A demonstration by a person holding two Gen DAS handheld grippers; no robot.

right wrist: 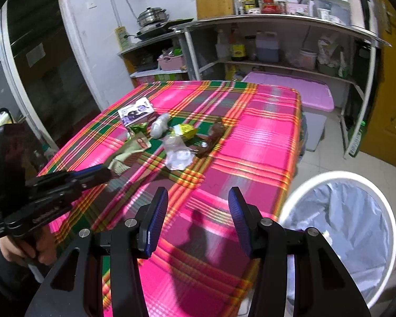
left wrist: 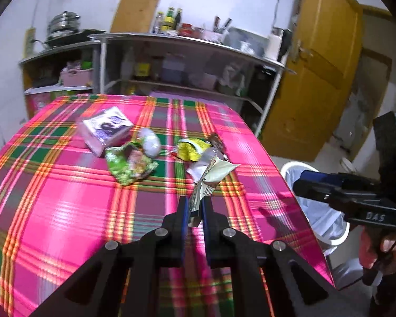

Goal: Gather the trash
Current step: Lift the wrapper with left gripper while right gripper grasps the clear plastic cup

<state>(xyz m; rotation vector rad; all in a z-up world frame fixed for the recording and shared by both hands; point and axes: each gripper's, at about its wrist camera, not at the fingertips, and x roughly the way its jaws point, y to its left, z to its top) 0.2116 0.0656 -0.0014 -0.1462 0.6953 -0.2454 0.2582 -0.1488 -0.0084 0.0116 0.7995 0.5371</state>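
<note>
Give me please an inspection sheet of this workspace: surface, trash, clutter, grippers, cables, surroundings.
Surface: table under a pink plaid cloth.
Job's things: pale wrapper held by the left gripper; green packet, yellow wrapper, white wad, small box lie on the cloth; lined white bin beside the table.
Clutter: nothing seen.
Grippers: left gripper jaws shut on wrapper; right gripper jaws open, empty.
Cables: black cable at the right handle.
Surroundings: kitchen shelves, yellow door.

White letters "DAS" on the right gripper [left wrist: 303, 185] body, wrapper print unreadable
</note>
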